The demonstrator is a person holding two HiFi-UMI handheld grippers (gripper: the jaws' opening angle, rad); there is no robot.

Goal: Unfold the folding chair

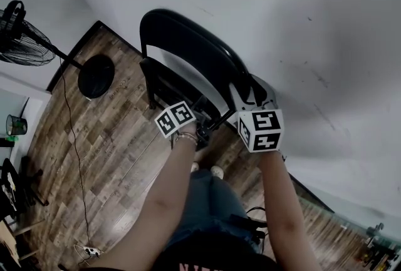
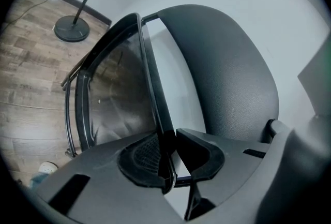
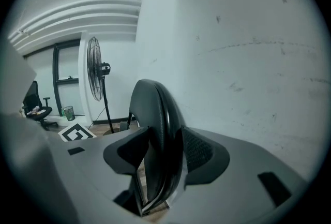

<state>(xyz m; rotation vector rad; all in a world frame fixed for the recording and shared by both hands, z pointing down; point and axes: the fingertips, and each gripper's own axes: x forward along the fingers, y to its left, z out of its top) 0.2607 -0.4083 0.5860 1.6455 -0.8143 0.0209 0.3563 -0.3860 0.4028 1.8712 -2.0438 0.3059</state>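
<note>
A black folding chair (image 1: pixel 188 54) stands on the wooden floor (image 1: pixel 113 138), set close against the white wall (image 1: pixel 282 13). Its seat (image 2: pixel 121 99) is tilted up, with a narrow gap left between it and the backrest (image 2: pixel 222 73), so the chair is not yet fully unfolded.

Only one container can be made out: a small green cup (image 3: pixel 68 113), seen far off to the chair's left in the right gripper view. Its contents cannot be told.

The left tool (image 2: pixel 173 153) is closed on the thin rim of the seat, which is pinched between its two pads. The right tool (image 3: pixel 163 158) is closed on the edge of the backrest, which is held upright between its pads.

In the head view, both forearms are stretched forward and down toward the chair. The left forearm (image 1: pixel 169 188) is on the seat side and the right forearm (image 1: pixel 282 201) on the wall side. The two tools are held near each other at the chair's near edge.

A pedestal fan (image 1: pixel 22 35) stands well to the chair's left, and a cable (image 1: pixel 72 138) is trailed across the floor between the fan and the person.
</note>
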